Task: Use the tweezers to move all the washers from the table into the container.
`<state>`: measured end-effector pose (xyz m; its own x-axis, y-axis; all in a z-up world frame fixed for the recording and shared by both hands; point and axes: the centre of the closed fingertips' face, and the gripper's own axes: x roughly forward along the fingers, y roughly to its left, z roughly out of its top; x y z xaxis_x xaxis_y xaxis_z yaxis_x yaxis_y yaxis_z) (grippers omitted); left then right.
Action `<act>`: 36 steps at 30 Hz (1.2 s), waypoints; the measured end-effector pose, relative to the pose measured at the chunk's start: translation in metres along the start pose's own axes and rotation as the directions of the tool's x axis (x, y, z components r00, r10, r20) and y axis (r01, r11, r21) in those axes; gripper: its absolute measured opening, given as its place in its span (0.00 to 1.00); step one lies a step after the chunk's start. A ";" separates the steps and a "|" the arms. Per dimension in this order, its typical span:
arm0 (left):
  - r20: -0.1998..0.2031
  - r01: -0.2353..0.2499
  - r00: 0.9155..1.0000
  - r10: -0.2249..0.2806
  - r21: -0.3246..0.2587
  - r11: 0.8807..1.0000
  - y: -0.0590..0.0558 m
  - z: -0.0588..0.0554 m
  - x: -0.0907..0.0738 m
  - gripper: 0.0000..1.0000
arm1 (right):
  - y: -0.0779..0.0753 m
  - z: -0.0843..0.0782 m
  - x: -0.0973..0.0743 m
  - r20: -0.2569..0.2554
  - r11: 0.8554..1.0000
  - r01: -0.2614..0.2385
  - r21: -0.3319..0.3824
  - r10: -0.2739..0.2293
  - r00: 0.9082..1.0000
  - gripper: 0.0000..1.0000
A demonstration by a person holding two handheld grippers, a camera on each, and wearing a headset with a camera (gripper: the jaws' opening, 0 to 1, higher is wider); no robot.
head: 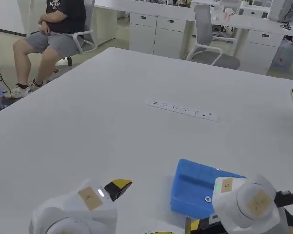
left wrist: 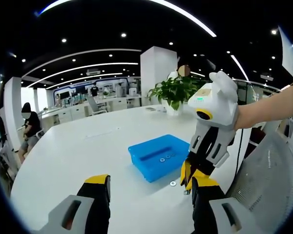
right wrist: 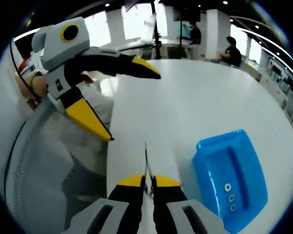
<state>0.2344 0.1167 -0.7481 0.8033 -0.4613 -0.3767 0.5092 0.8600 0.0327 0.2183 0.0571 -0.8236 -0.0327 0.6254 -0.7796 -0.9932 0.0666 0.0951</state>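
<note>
A blue container (head: 198, 183) sits on the white table (head: 112, 112) near me, with one washer (head: 208, 199) showing inside. In the right gripper view the container (right wrist: 237, 161) holds three washers (right wrist: 230, 198). My right gripper (right wrist: 147, 181) is shut on thin metal tweezers (right wrist: 146, 158) that point out over the table. In the left gripper view that right gripper (left wrist: 188, 179) hangs just beside one loose washer (left wrist: 173, 184), which lies on the table in front of the container (left wrist: 151, 148). My left gripper (left wrist: 151, 187) stands open and holds nothing, left of the container (right wrist: 134, 107).
A white power strip (head: 181, 109) lies mid-table. A person sits on a chair (head: 58, 29) at the far left. Office chairs and desks (head: 210, 44) stand beyond the table's far edge. A mesh chair back (left wrist: 263, 180) is close at the right.
</note>
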 end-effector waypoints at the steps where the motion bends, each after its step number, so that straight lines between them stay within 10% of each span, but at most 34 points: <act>1: 0.000 0.000 1.000 0.000 0.000 1.000 0.000 0.000 0.000 0.68 | 0.001 -0.004 0.001 -0.007 1.000 0.014 -0.004 -0.014 1.000 0.03; 3: 0.000 0.000 1.000 0.000 0.000 1.000 0.000 0.000 0.000 0.68 | -0.005 -0.018 -0.001 -0.045 0.990 0.106 -0.092 -0.110 0.993 0.02; 8: -0.004 -0.002 1.000 0.002 -0.001 1.000 0.000 0.000 0.000 0.68 | 0.002 -0.011 -0.020 0.140 0.977 0.206 -0.062 -0.196 0.971 0.01; 10: -0.008 0.004 1.000 -0.004 0.004 1.000 -0.002 -0.001 0.000 0.68 | 0.001 -0.006 -0.029 0.244 0.976 0.216 0.020 -0.214 0.946 0.01; 14: -0.021 0.023 1.000 -0.022 0.022 0.999 -0.006 -0.002 0.002 0.68 | -0.007 0.005 -0.050 0.450 0.957 0.165 0.238 -0.259 0.855 0.02; 17: -0.025 0.027 0.999 -0.027 0.026 0.999 -0.007 -0.003 0.002 0.68 | -0.016 -0.009 -0.051 0.450 0.928 0.152 0.340 -0.303 0.840 0.02; 19: -0.020 0.028 0.999 -0.028 0.022 0.999 -0.007 -0.002 0.002 0.67 | -0.018 -0.018 -0.049 0.431 0.900 0.116 0.420 -0.310 0.847 0.02; 23: -0.019 0.027 0.999 -0.027 0.021 0.999 -0.007 -0.002 0.001 0.67 | -0.036 -0.026 -0.052 0.461 0.834 0.074 0.546 -0.373 0.805 0.02; 24: -0.020 0.026 0.999 -0.026 0.023 0.999 -0.007 -0.002 0.001 0.67 | -0.037 -0.028 -0.049 0.460 0.817 0.041 0.576 -0.365 0.810 0.02; 28: -0.018 0.021 1.000 -0.021 0.020 1.000 -0.006 -0.002 0.001 0.67 | -0.035 -0.032 -0.041 0.441 0.818 0.041 0.573 -0.350 0.827 0.02; 33: -0.015 0.015 1.000 -0.014 0.018 1.000 -0.004 -0.002 0.001 0.67 | -0.036 -0.020 -0.046 0.488 0.842 0.048 0.537 -0.356 0.797 0.02; 36: -0.016 0.017 1.000 -0.017 0.020 1.000 -0.004 -0.002 0.001 0.67 | -0.035 -0.022 -0.043 0.478 0.855 0.068 0.513 -0.351 0.805 0.02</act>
<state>0.2323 0.1130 -0.7505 0.7896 -0.4724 -0.3916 0.5292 0.8473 0.0452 0.2523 0.0106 -0.8075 0.3754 0.8519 -0.3652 -0.7947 0.4986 0.3462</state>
